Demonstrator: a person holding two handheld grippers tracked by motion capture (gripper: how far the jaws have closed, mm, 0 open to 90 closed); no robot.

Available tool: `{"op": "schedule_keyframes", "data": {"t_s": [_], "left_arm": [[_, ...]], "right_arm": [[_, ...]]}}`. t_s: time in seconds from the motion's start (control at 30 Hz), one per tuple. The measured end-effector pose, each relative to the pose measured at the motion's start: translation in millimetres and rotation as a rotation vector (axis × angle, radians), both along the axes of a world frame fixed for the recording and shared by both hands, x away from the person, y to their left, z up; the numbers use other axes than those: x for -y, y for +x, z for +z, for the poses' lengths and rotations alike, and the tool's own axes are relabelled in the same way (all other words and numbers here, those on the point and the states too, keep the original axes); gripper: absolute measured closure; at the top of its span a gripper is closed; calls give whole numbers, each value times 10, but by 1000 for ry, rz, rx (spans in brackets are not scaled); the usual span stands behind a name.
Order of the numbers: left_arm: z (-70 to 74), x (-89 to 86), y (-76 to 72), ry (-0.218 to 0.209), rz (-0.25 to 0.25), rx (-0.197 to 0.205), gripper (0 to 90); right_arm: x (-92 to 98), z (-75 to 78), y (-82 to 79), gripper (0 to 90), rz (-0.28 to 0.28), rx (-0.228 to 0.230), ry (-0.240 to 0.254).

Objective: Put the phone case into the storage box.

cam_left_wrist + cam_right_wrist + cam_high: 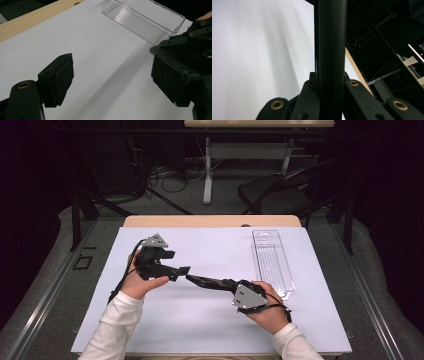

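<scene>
Clear tray (pixel 272 261) on tabletop (pixel 210 320), far right, long axis front-to-back. R claw (pixel 192 279) clenched, empty, nearer; tray just to its right. L claw (pixel 181 271) released, empty, tips nearly meeting R's.

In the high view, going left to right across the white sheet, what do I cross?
Left claw → right claw → clear plastic tray, near the sheet's right edge.

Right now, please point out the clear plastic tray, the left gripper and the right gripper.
clear plastic tray (pixel 272 260): high view, on its ribbed floor.
left gripper (pixel 183 271): high view, between its open jaws.
right gripper (pixel 194 278): high view, at the tip of its shut jaws.
</scene>
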State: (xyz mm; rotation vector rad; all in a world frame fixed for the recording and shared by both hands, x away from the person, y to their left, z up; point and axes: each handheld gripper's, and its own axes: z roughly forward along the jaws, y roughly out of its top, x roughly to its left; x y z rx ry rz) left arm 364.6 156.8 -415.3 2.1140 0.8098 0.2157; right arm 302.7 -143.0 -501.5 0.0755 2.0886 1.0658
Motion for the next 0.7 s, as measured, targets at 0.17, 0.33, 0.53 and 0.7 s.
{"op": "schedule_keyframes", "data": {"t_s": [0.17, 0.33, 0.53, 0.7], "left_arm": [[-16, -4, 11, 6, 1, 7, 205], [-9, -15, 6, -1, 3, 5, 213], [11, 2, -17, -3, -20, 20, 226], [8, -1, -19, -8, -33, 20, 242]], "right_arm": [[15, 1, 18, 878, 13, -40, 28], [47, 0, 47, 878, 17, -89, 77], [87, -7, 84, 878, 19, -137, 120], [103, -18, 104, 877, 24, -168, 143]]}}
